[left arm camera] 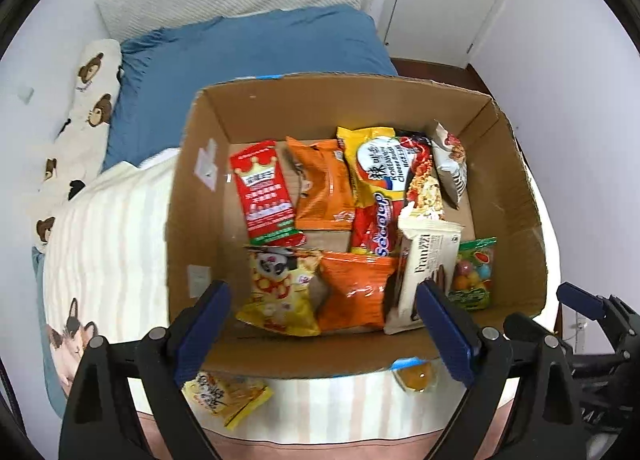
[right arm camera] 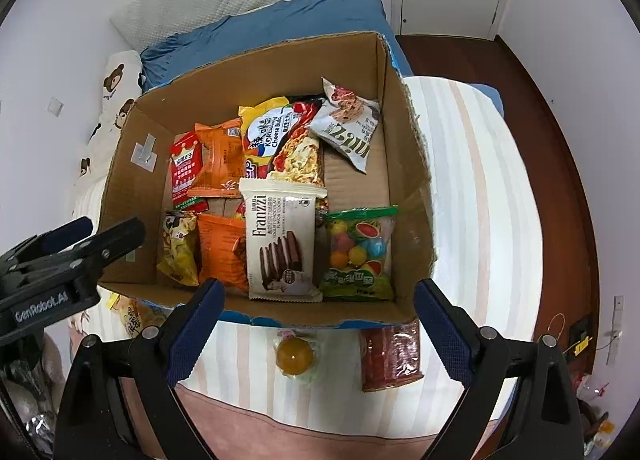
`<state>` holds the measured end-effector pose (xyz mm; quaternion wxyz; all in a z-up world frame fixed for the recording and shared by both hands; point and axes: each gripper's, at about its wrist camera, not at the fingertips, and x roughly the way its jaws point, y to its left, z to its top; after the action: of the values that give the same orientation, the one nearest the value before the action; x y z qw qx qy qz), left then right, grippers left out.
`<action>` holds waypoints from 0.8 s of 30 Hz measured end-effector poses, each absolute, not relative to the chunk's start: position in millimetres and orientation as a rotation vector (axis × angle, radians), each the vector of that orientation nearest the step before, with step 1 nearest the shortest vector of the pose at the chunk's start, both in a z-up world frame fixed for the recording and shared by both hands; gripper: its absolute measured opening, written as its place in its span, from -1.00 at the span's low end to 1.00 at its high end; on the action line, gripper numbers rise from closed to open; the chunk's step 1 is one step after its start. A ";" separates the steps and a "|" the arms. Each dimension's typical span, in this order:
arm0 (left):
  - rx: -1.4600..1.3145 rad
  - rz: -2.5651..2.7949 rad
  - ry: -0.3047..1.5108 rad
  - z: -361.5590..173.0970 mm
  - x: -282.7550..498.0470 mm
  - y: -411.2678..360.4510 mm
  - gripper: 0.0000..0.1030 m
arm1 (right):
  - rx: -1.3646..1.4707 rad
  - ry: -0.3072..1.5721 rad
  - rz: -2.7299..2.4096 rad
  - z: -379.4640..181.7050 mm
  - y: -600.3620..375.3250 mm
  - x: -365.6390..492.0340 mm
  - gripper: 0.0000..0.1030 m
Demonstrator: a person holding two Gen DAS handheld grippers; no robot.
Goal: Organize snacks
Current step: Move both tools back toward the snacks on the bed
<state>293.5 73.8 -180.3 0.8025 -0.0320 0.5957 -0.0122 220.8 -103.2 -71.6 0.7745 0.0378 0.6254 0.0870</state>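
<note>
Both tongs hang wide and empty at the lower edge of their frames: left tongs (left arm camera: 322,324) above the near wall of the open brown cardboard box (right arm camera: 408,164), right tongs (right arm camera: 320,324) above the striped bed cover (right arm camera: 480,180). Most snacks already lie packed inside the box at frame centre, about eleven packets. Three remain outside on the bed, below the box: one yellow crinkled packet (left arm camera: 226,396) at lower left, one round amber jelly cup (right arm camera: 295,356), one red cylindrical roll (right arm camera: 390,356). Judging by this, collecting the stragglers is in hand; the next move likely calls for lowering onto one and closing.
</note>
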 end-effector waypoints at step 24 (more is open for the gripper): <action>-0.042 0.000 0.964 -106.3 183.3 76.0 0.83 | 0.020 1.007 0.172 28.6 -95.8 115.5 0.93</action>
<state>183.3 76.0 -106.3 0.8858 -0.0201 0.4636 -0.0002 115.5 -95.8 28.6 0.8722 0.0096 0.4820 0.0825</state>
